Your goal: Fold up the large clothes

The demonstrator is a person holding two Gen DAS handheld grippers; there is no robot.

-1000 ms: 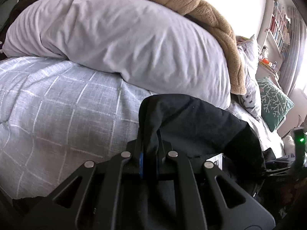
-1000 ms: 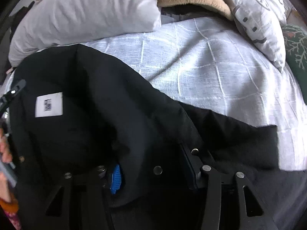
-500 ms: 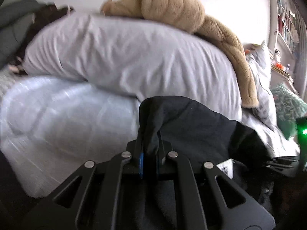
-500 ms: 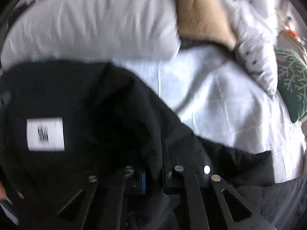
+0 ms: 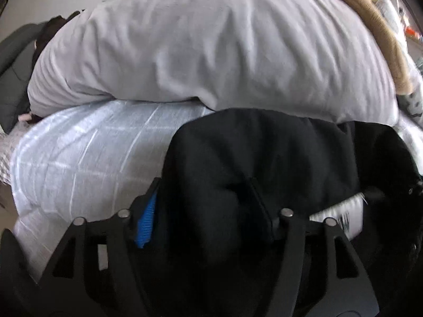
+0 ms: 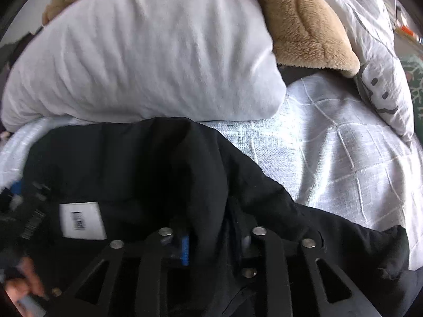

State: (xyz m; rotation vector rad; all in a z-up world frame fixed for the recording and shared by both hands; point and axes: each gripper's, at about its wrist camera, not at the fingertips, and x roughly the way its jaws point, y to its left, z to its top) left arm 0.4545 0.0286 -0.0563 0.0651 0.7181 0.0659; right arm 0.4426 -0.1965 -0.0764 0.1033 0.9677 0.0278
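both grippers (image 5: 208, 211) (image 6: 211, 240) opening, crumpled black garment (image 6: 148, 163) between jaws

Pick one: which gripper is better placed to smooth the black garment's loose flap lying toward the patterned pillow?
Right, probably. The flap shows only in the right wrist view, beside the right gripper. The left gripper faces the big white pillow. Both jaws are opening, black garment between them.

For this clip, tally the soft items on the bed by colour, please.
Black: 1, the black garment
White or pale: 3, the large pillow, the patterned pillow, the checked bedspread
Tan: 1, the plush blanket
Green: 1, the green cushion
Total: 6
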